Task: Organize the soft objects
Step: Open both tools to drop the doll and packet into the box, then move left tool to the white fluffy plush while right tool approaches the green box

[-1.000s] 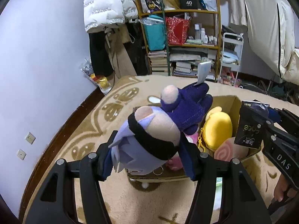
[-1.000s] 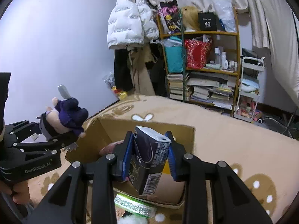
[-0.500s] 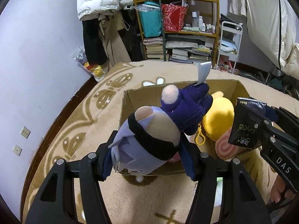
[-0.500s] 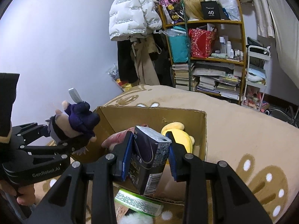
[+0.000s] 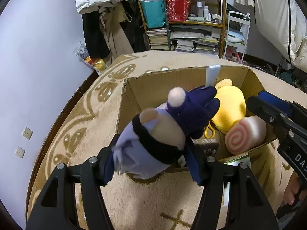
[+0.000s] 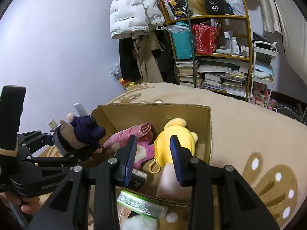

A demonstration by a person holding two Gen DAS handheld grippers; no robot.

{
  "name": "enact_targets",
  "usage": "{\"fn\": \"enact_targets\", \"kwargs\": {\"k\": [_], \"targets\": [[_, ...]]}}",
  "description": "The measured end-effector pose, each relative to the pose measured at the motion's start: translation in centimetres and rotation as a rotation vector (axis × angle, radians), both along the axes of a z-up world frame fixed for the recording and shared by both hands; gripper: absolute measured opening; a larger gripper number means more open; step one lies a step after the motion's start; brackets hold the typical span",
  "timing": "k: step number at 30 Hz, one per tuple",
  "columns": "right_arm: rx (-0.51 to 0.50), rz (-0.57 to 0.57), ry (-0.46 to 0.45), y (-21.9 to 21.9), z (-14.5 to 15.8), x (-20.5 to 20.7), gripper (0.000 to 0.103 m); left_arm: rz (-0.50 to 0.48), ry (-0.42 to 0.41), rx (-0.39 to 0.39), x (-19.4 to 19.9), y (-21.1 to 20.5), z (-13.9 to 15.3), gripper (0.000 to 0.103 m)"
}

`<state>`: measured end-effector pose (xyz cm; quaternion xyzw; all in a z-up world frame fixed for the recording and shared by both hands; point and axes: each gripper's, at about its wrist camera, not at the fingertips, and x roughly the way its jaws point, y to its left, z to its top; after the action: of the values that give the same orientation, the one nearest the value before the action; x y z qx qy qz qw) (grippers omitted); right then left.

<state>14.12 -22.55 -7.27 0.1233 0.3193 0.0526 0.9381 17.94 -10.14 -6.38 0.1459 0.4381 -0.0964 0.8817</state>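
Note:
My left gripper (image 5: 151, 161) is shut on a purple and navy plush doll (image 5: 163, 130), held over the near left edge of a cardboard box (image 5: 159, 80). The doll also shows in the right wrist view (image 6: 82, 134). My right gripper (image 6: 153, 161) is open and empty above the box (image 6: 153, 111). A dark packet (image 6: 137, 179) lies inside the box below it. The box also holds a yellow plush (image 6: 175, 141), a pink plush (image 6: 132, 138) and a pink swirl roll (image 5: 245, 134).
The box stands on a beige patterned rug (image 5: 92, 115). A green glittery packet (image 6: 142, 206) and a white fluffy thing (image 6: 140, 223) lie on the rug by the box's near side. A shelf of books and bags (image 6: 211, 57) and hanging coats (image 6: 134, 19) line the far wall.
My right gripper opened and let go of the dark packet, which now lies in the box. Both grippers moved forward over the box. The left still holds the doll.

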Motion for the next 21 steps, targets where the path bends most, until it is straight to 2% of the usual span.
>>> {"fn": "enact_targets", "kwargs": {"k": [4,7,9,10,15,17,21], "targets": [[-0.001,-0.002,-0.003,0.0,0.3,-0.3,0.04,0.011,0.006,0.005,-0.2,0.3,0.0,0.068],[0.003,-0.011,-0.016,-0.1,0.9,-0.9,0.055,0.015,0.0,0.008,-0.6,0.4,0.3,0.071],[0.005,-0.015,-0.024,-0.1,1.3,-1.3,0.057,0.02,-0.007,0.003,-0.9,0.7,0.7,0.08],[0.004,-0.016,-0.026,-0.2,1.6,-1.5,0.059,0.022,-0.016,-0.005,-1.2,0.8,1.0,0.08],[0.007,-0.036,-0.047,-0.5,2.9,-2.8,0.076,0.025,-0.036,-0.009,-2.6,1.1,2.1,0.092],[0.012,-0.047,-0.053,-0.8,3.5,-3.4,0.087,0.025,-0.048,-0.006,-3.3,1.2,2.5,0.096],[0.024,-0.069,-0.071,-1.4,4.5,-4.9,0.1,0.023,-0.046,-0.019,-4.5,1.3,3.2,0.1]]}}
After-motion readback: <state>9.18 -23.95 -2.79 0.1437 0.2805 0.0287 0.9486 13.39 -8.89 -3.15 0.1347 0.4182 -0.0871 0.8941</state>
